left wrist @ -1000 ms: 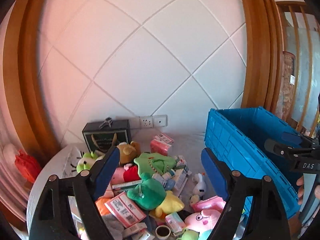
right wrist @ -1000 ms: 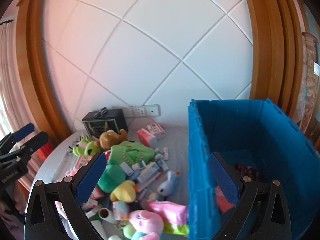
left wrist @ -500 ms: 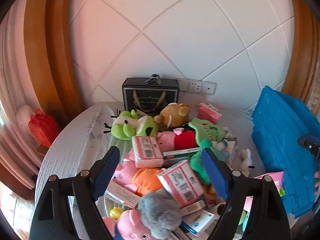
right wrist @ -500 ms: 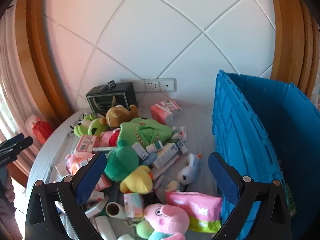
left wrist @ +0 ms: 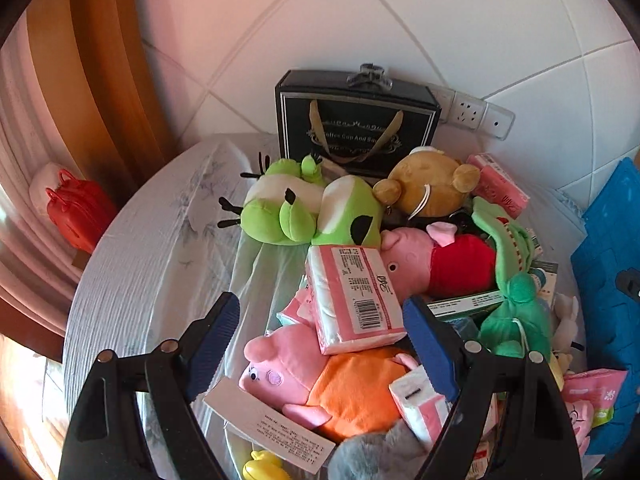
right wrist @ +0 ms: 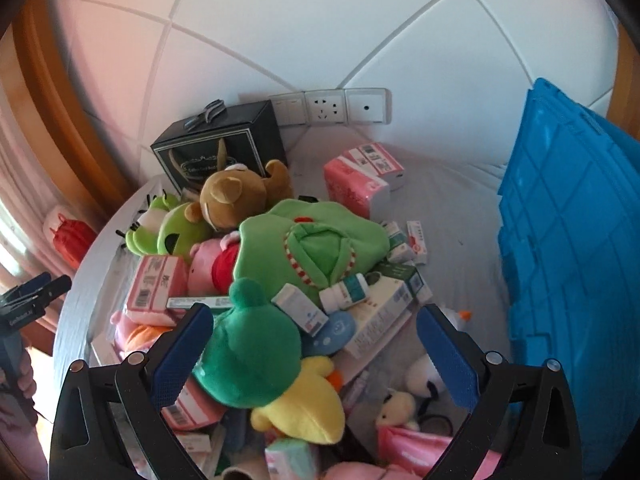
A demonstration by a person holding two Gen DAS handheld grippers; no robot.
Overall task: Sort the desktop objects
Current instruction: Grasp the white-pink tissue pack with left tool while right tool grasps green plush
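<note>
Now both views have swung down from the wall onto the pile; the left gripper [left wrist: 320, 336], fingers apart and empty, hangs over a pink tissue pack [left wrist: 352, 292] toward the table's [left wrist: 132, 264] left edge; the right gripper [right wrist: 312, 344], likewise apart, straddles a green plush [right wrist: 252, 356]; the blue crate [right wrist: 572, 264] waits at the right edge, so picking looks imminent.
</note>
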